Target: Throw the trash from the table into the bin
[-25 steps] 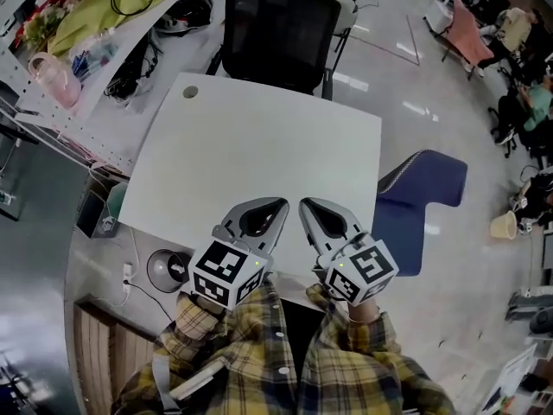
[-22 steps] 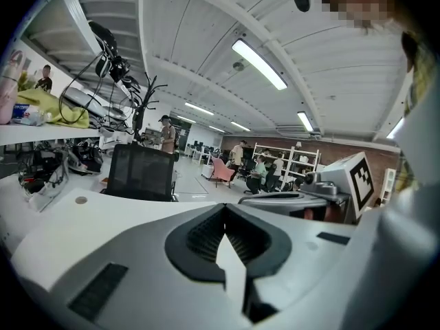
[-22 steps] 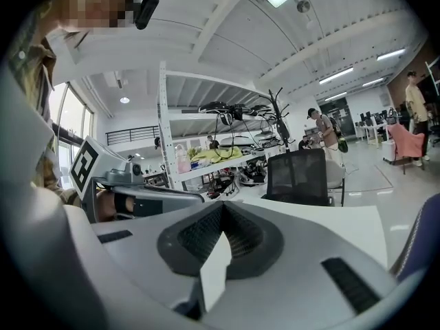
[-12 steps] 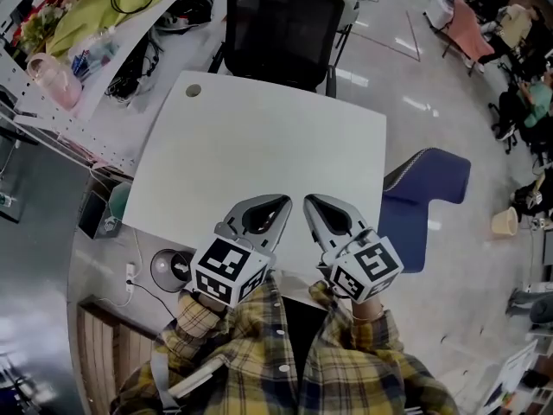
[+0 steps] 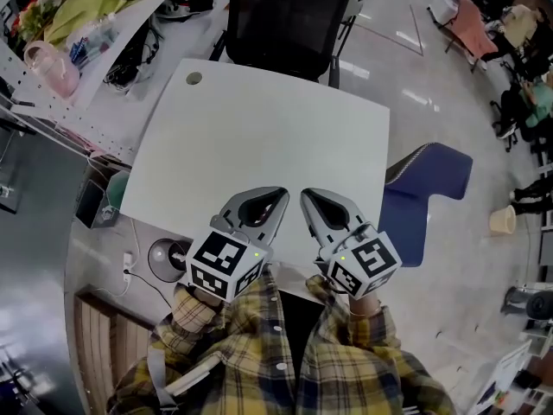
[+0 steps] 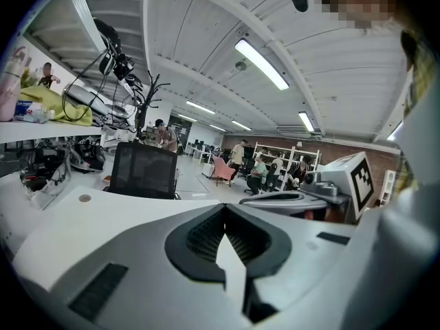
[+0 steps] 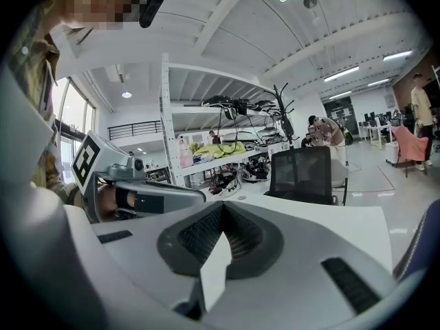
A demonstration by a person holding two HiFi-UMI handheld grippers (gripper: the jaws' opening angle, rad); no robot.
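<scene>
Left hand-held gripper [image 5: 275,204] and right hand-held gripper [image 5: 313,204]: both closed tip to tip, nothing between the jaws. They sit side by side over the near edge of the table [image 5: 259,119]. Ahead of them the top is bare. No trash shows in any view, so weight, stiffness and grip spot can't be read. My guess is light, crushable scraps, to be pinched at an edge. The bin may be the greenish container [image 5: 117,195] low to my left gripper's left, but I can't confirm that. A black chair [image 5: 285,15] stands beyond the far side.
</scene>
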